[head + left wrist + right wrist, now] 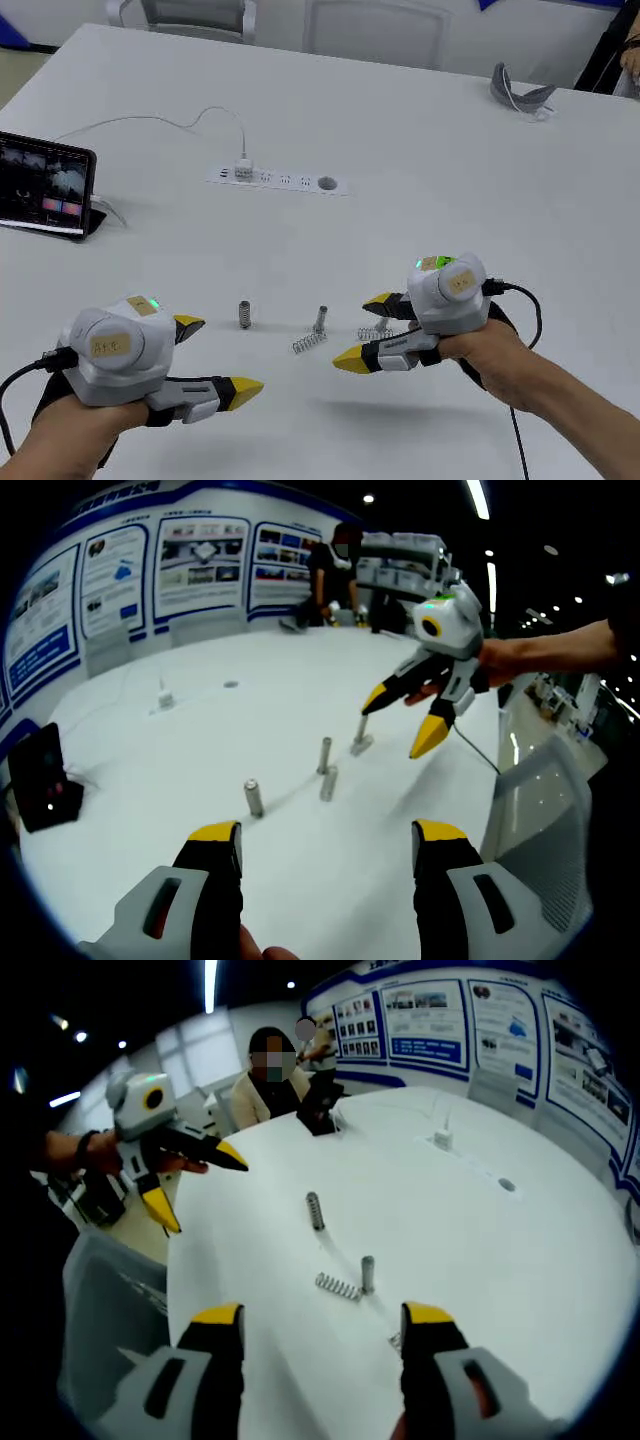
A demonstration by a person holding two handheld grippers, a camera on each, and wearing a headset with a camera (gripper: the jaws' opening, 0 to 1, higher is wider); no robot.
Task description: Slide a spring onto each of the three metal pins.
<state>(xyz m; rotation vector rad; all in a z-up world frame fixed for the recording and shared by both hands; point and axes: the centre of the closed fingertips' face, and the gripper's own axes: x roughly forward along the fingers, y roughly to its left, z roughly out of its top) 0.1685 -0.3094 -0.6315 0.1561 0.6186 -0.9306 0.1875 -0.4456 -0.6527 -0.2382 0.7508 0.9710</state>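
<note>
Right gripper [365, 330] hangs just to the right of the middle pin [321, 318], jaws spread wide and nothing between them, its yellow tips close by the third pin [362, 730]. Well to the left of the middle pin and nearer the person, the left gripper [218, 356] is likewise spread and empty.

From where things lie on the white table [450, 180], I'd say roughly a third of the job is done. The left pin [245, 314], on the far side of the middle pin from the right gripper, already wears its coil. The middle pin is bare, with a loose spring [310, 342] lying flat just beside its foot. A second spring [372, 333] seems to lie at the foot of the third pin rather than on it, though it is too small to be sure. So two pins look left to do.
</note>
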